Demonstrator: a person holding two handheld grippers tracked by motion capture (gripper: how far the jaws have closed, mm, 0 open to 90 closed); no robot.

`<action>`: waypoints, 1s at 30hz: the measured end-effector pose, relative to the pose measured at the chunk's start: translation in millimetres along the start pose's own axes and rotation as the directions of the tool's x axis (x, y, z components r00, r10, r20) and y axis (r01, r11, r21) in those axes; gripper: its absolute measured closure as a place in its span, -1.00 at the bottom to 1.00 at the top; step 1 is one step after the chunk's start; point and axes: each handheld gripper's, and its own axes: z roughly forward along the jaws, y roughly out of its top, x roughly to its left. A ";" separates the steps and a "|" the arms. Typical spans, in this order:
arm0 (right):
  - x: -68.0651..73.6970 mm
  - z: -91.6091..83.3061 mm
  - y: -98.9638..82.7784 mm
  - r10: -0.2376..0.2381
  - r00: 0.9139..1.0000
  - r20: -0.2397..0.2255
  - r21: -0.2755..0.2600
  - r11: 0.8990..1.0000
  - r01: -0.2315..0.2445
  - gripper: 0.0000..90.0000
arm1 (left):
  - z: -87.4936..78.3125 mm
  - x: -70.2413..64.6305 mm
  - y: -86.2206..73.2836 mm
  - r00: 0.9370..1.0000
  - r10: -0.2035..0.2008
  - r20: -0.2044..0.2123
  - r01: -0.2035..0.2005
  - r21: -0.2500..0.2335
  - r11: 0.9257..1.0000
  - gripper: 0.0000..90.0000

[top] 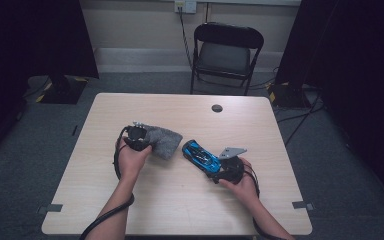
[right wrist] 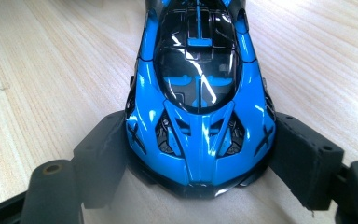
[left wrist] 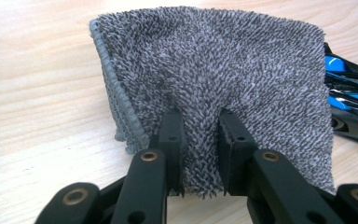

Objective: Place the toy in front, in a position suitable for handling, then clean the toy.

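A grey fluffy cloth [top: 163,140] lies folded near the middle of the wooden table [top: 155,107], and my left gripper [top: 141,141] is shut on its near edge. In the left gripper view the two black pads [left wrist: 172,144] pinch a fold of the cloth [left wrist: 214,70]. A blue and black toy car [top: 200,156] sits just right of the cloth. My right gripper [top: 219,173] is shut on one end of it. In the right gripper view the pads [right wrist: 103,154] press on both sides of the car [right wrist: 200,93], which points away across the table.
A black folding chair [top: 226,54] stands beyond the table's far edge. A small dark round cap [top: 217,108] sits in the tabletop near the far side. Cables run over the floor at the right, and dark screens stand at both back corners.
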 end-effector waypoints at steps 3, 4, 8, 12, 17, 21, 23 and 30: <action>-0.2 0.1 0.0 0.002 1.000 0.000 -0.001 1.000 -0.002 -0.48 | -6.1 -2.8 0.1 1.000 0.008 0.011 -0.007 -0.020 1.000 0.65; -0.2 0.2 0.1 0.002 1.000 0.000 0.000 1.000 -0.002 -0.48 | -8.4 -4.0 0.5 1.000 0.015 0.011 -0.014 -0.024 1.000 0.65; -0.6 0.3 0.3 0.001 1.000 -0.002 0.001 1.000 -0.001 -0.48 | -18.6 -10.7 4.3 0.999 0.041 0.032 -0.039 -0.056 0.998 0.65; -1.1 0.5 0.5 -0.002 1.000 -0.005 0.002 1.000 0.002 -0.48 | -24.9 -21.4 8.3 0.996 0.065 0.062 -0.060 -0.077 0.995 0.64; -1.2 0.5 0.6 -0.002 1.000 -0.005 0.002 1.000 0.002 -0.48 | -25.4 -35.0 10.1 0.992 0.094 0.087 -0.085 -0.096 0.992 0.64; -1.1 0.5 0.5 -0.002 1.000 -0.004 0.001 1.000 0.002 -0.48 | -22.8 -44.6 9.5 0.989 0.105 0.104 -0.095 -0.097 0.991 0.65; -1.1 0.5 0.5 -0.003 1.000 -0.004 0.001 1.000 0.003 -0.47 | -22.1 -48.5 9.4 0.987 0.110 0.115 -0.098 -0.100 0.990 0.64; -1.1 0.6 0.5 -0.003 1.000 -0.004 0.000 1.000 0.003 -0.47 | -18.9 -62.9 8.7 0.980 0.138 0.141 -0.125 -0.098 0.987 0.64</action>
